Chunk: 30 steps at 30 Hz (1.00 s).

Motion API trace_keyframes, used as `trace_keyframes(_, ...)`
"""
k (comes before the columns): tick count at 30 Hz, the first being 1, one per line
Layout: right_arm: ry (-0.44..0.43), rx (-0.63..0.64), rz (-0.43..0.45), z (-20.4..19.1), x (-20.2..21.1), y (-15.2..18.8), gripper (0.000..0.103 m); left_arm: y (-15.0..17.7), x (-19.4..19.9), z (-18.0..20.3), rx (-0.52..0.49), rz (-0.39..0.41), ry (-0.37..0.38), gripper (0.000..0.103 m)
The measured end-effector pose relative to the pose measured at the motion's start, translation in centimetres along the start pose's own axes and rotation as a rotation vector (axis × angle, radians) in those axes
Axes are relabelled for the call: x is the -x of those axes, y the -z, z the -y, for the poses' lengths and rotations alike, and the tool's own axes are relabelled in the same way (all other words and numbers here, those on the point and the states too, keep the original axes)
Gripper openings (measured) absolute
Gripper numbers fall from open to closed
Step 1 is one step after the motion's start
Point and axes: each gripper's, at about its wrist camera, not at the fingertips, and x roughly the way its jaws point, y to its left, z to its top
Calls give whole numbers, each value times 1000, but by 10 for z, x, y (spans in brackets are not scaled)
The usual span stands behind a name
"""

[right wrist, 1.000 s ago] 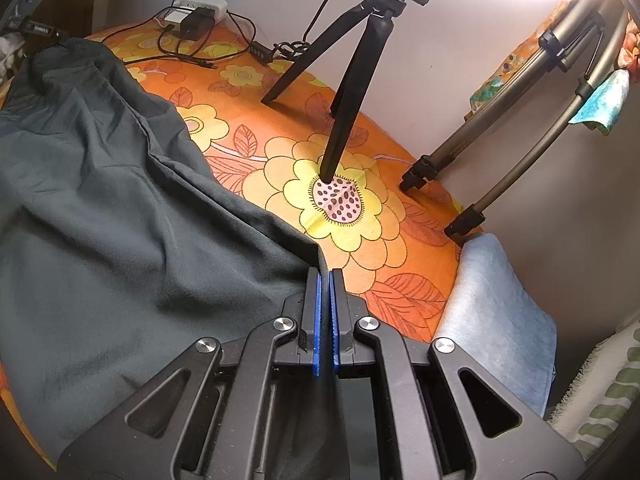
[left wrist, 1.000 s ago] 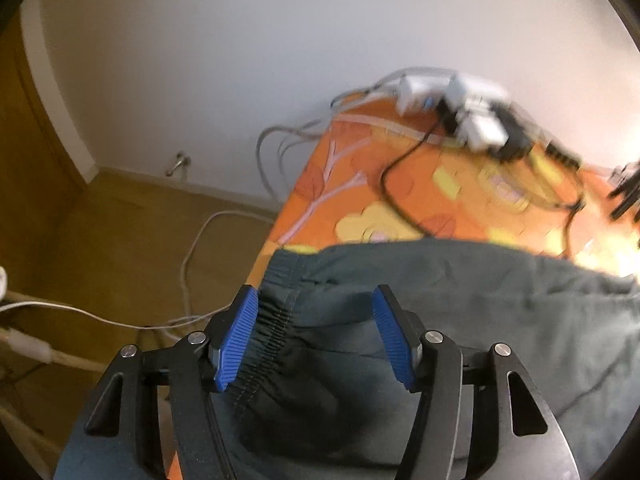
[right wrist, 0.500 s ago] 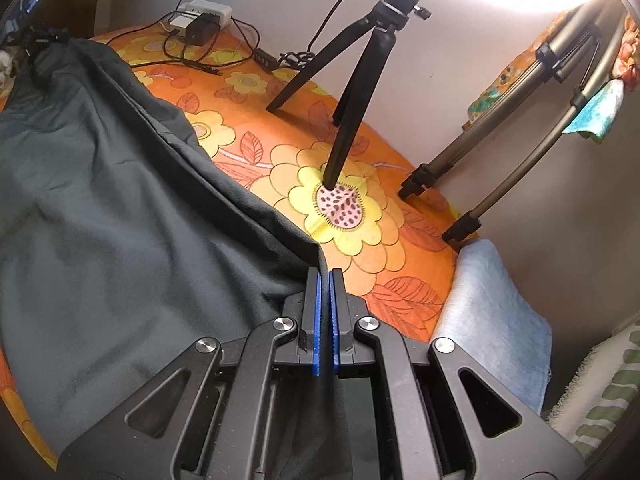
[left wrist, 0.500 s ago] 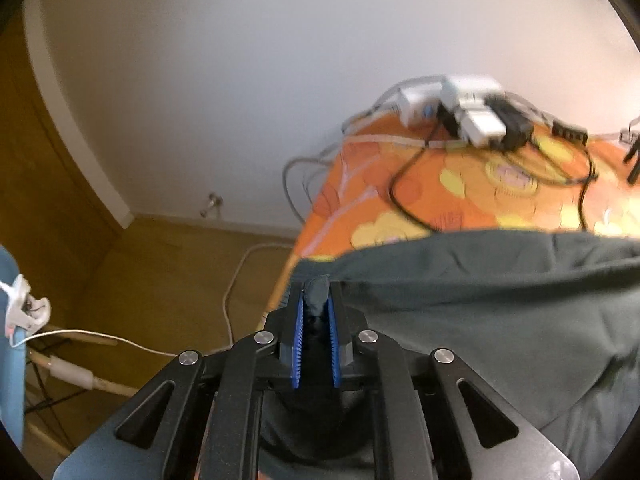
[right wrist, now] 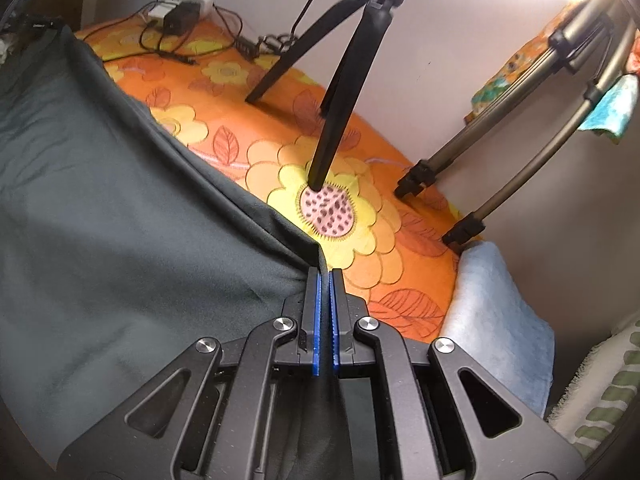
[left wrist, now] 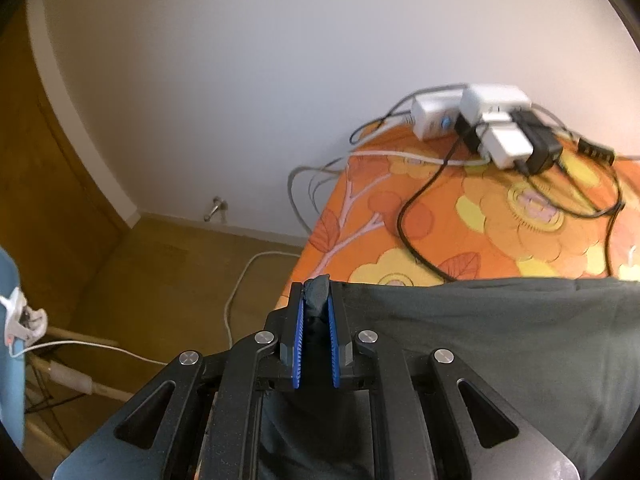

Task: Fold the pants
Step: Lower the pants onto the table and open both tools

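Left gripper (left wrist: 316, 300) clamped on a bunched corner of the dark grey pants (left wrist: 500, 336), jaws just closed onto it. Right gripper (right wrist: 325, 280) pinched tight on another edge of them. Pants spread across the orange flowered table (right wrist: 360, 248), beside a black tripod (right wrist: 340, 120).

left gripper (left wrist: 316, 300): black linkage arms, blue ribbed pads (toothed edges), round silver screws | right gripper (right wrist: 325, 280): same black frame, blue pads, silver screws, triangular cut-outs
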Motion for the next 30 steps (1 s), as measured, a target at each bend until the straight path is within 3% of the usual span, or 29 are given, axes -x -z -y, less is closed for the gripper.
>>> trace_keyframes(3, -42, -15, -17, 1, -2, 0, 3, 1, -2, 4, -6, -13, -24, 15)
trace_keyframes(5, -60, -45, -10, 7, 2, 1, 16, 0, 1, 4, -2, -16, -8, 27)
trace_keyframes(7, -72, -82, 13, 16, 12, 2, 61, -1, 8, 5, -9, -7, -27, 37)
trace_keyframes(8, -68, -108, 35, 22, 21, 3, 66, -2, 12, 4, -11, 0, -34, 43)
trace_keyframes(11, -87, -156, 70, 37, 44, 9, 66, -5, 27, -6, 30, 13, -44, 51)
trace_keyframes(17, -60, -289, 104, 86, 100, 48, 66, -5, 86, -4, 28, 93, -19, 52)
trace_keyframes(24, -38, -444, 113, 139, 169, 142, 66, 24, 176, 63, -114, 177, 171, 52)
trace_keyframes(30, -83, -436, 106, 137, 211, 219, 65, 61, 232, 147, -229, 180, 359, 52)
